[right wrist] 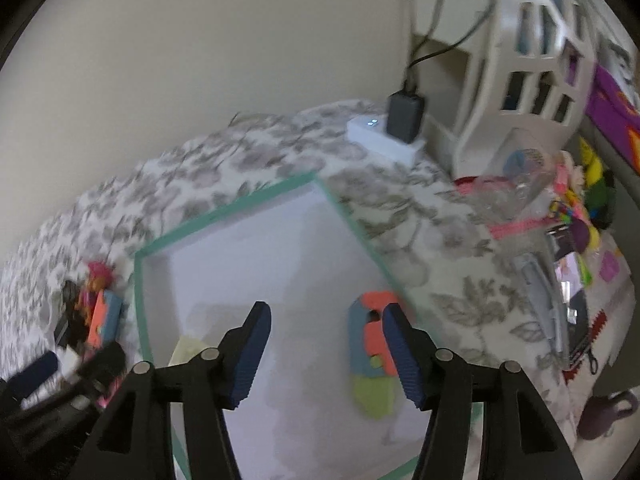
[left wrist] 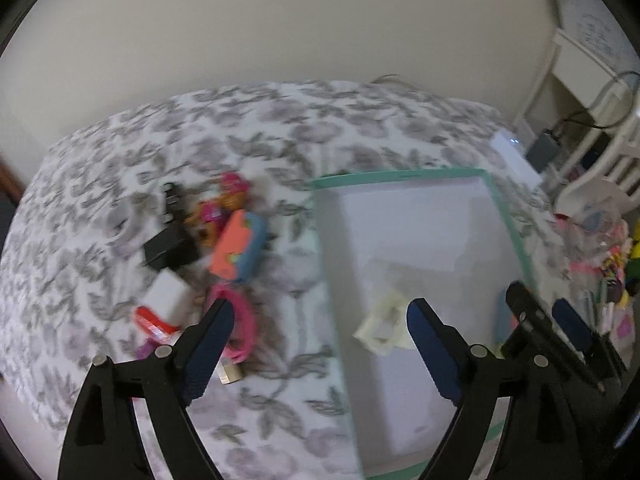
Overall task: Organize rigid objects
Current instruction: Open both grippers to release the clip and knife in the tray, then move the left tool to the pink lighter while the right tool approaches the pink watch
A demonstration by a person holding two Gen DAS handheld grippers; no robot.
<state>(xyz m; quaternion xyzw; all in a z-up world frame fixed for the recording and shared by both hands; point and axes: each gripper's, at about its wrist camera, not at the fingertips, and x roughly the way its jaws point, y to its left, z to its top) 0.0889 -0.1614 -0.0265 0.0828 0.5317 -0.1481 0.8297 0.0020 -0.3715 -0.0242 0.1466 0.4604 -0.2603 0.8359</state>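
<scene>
Both tongs point steeply down over the bed. The left tongs [left wrist: 320, 320] are spread wide with nothing between them, straddling the near-left rim of the teal-edged tray [left wrist: 508, 216]. The right tongs [right wrist: 326, 320] are spread and empty above the tray floor. Inside lie a coral-and-blue block toy [right wrist: 374, 344] and a cream plastic piece [left wrist: 380, 324]. A toy pile [left wrist: 208, 236] lies on the floral bedspread [left wrist: 280, 128], left of the tray.
</scene>
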